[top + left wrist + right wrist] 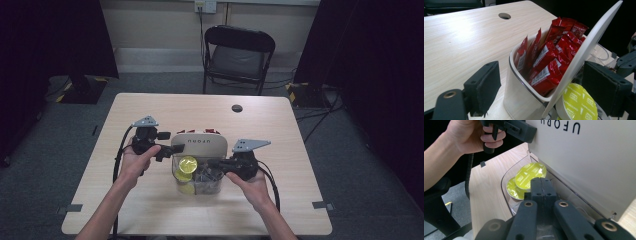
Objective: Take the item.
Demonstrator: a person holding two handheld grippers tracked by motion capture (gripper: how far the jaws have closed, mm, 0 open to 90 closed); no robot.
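Right claw [541,185] shut over capsules [530,175]

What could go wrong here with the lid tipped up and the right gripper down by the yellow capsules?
The left gripper straddles the tilted lid with open jaws not pressing on it, so the lid could drop onto the right gripper. That gripper is shut, holding nothing, beside the yellow capsules; it may only nudge them. A knock to the lid might disturb the red sachets.

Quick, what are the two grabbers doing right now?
Left gripper: jaws apart, around the white lid; contact unclear.
Right gripper: shut, holding nothing, over the yellow capsules.
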